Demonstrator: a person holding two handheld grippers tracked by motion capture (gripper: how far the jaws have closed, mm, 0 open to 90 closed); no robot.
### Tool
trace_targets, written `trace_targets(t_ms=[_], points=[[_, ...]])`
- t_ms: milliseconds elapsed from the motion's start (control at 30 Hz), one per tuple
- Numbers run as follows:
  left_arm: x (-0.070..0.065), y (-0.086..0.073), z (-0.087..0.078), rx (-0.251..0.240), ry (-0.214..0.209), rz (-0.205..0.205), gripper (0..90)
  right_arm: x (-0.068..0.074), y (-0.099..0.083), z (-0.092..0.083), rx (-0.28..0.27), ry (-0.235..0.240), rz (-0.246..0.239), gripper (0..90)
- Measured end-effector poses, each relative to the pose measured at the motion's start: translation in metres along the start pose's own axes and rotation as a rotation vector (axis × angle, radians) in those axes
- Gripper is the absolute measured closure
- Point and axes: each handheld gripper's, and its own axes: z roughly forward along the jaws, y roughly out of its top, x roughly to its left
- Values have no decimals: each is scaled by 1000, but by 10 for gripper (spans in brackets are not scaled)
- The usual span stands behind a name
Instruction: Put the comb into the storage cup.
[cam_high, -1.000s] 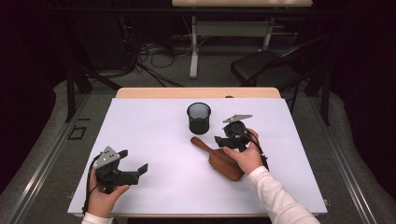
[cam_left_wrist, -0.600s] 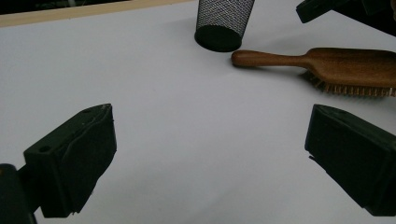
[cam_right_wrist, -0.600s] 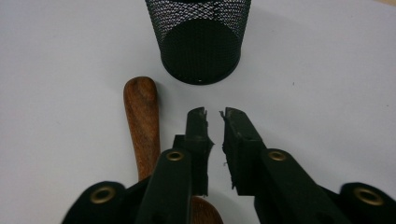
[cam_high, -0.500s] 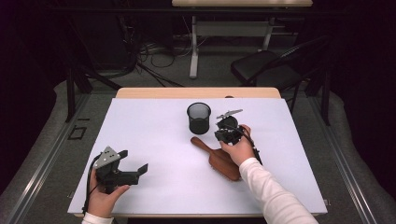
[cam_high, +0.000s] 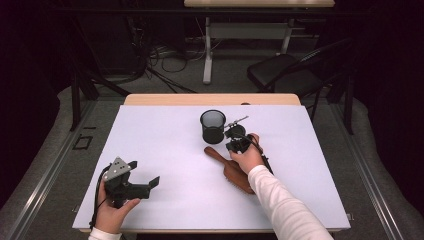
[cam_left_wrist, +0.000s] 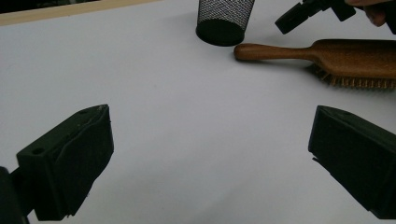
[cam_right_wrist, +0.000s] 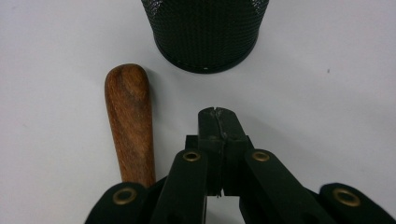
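Hairbrush (cam_right_wrist: 130, 121) lies beside closed right hand-held gripper (cam_right_wrist: 218, 122)

The table (cam_high: 165, 150) has a pale white top and a light wooden edge along its far side. Around it the floor (cam_high: 45, 150) is grey, with a metal rail (cam_high: 42, 175) running along it at the left. Beyond the table stands a black chair (cam_high: 280, 75) and the white leg of another desk (cam_high: 207, 55), with dark cables (cam_high: 160, 70) tangled on the floor. The room behind lies in deep shadow.
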Motion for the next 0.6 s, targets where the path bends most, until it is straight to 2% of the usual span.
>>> trace_targets(t_ms=[233, 600], points=[[1, -1, 1, 10, -4, -10, 4, 3, 1, 9, 36, 17, 11, 897], [1, -1, 1, 11, -4, -14, 4, 12, 1, 16, 53, 35, 8, 896]])
